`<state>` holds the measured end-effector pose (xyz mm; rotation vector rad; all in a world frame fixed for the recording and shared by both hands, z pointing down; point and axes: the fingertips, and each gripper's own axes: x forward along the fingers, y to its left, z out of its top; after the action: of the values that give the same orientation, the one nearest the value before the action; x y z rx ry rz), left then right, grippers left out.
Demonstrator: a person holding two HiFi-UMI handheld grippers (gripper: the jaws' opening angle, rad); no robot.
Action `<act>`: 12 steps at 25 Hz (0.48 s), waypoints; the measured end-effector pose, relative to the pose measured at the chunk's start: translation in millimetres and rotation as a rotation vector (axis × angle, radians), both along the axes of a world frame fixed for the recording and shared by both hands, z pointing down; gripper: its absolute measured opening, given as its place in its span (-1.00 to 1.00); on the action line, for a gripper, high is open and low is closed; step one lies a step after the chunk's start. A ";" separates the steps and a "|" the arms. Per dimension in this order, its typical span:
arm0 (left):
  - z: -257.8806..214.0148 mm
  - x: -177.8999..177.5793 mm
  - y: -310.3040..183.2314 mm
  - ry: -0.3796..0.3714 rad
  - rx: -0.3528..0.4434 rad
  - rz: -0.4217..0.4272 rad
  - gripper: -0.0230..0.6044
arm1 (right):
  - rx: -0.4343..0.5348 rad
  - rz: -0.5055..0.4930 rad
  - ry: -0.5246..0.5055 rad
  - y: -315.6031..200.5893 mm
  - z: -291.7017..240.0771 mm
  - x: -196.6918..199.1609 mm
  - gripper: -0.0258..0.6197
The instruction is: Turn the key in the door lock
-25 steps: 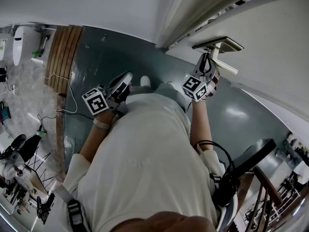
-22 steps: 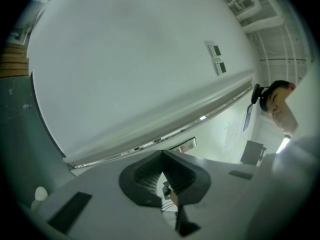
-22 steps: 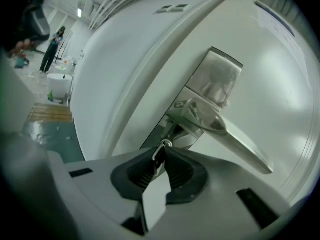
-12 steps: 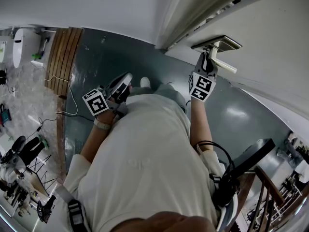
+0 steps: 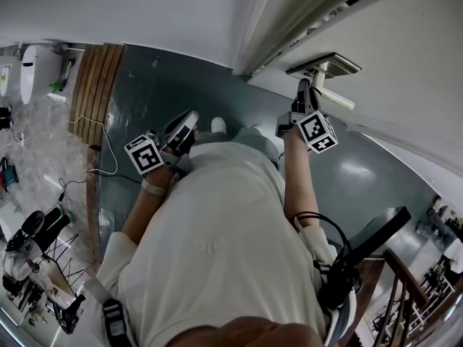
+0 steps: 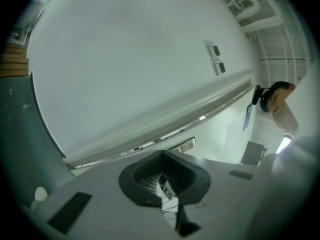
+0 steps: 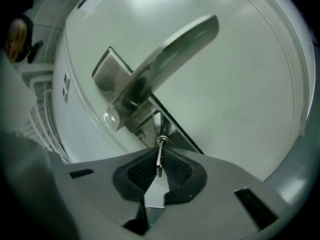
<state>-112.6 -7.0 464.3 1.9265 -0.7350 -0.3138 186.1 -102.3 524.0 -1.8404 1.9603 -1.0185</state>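
Note:
In the right gripper view a thin key [image 7: 159,156] sticks out of the lock cylinder [image 7: 161,140], edge-on, just below the metal lever handle [image 7: 170,59] and its plate [image 7: 106,69]. My right gripper [image 7: 158,168] has just been closing its jaws, and the pads now pinch the key's head between them. In the head view that gripper [image 5: 302,87] points at the white door under the handle [image 5: 335,97]; the key itself is hidden there. My left gripper [image 5: 189,118] hangs off to the left over the floor, shut with nothing in it [image 6: 162,158].
The white door frame [image 5: 268,27] runs up beside the lock. Grey-blue floor [image 5: 145,85] lies below, with wooden slats [image 5: 94,85] and a loose cable [image 5: 101,150] to the left. A stair railing [image 5: 405,280] stands at the lower right, stands and equipment [image 5: 29,251] at the lower left.
The right gripper has rolled about its own axis at the lock: its marker cube swung from the left-lower side round to the right. The left gripper has stayed where it was.

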 end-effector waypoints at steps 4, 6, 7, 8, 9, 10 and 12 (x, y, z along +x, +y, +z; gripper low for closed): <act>0.1 -0.2 0.8 0.006 -0.003 -0.003 -0.90 | 0.014 0.022 -0.225 -0.2 -2.1 -1.3 -0.80; 0.0 0.2 0.6 0.010 -0.005 -0.003 -0.90 | 0.019 0.034 -0.331 -0.5 -1.6 -0.5 -0.80; -0.3 0.6 0.1 0.011 -0.005 -0.003 -0.90 | 0.021 0.043 -0.386 -0.7 -0.9 0.4 -0.80; -0.6 0.9 -0.2 0.012 -0.006 -0.003 -0.90 | 0.022 0.052 -0.435 -0.6 0.1 1.2 -0.80; -0.4 0.9 -0.3 0.013 -0.006 -0.004 -0.90 | 0.021 0.060 -0.477 -0.2 1.2 1.5 -0.80; 0.2 0.8 -0.1 0.013 -0.007 -0.004 -0.90 | 0.015 0.071 -0.515 0.8 2.3 1.3 -0.80; 1.1 0.6 0.3 0.014 -0.008 -0.006 -0.90 | 0.004 0.093 -0.593 2.7 4.1 0.7 -0.80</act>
<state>-112.1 -6.7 465.4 1.9127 -0.7317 -0.3274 186.8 -99.6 528.0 -1.3900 1.5044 -1.3349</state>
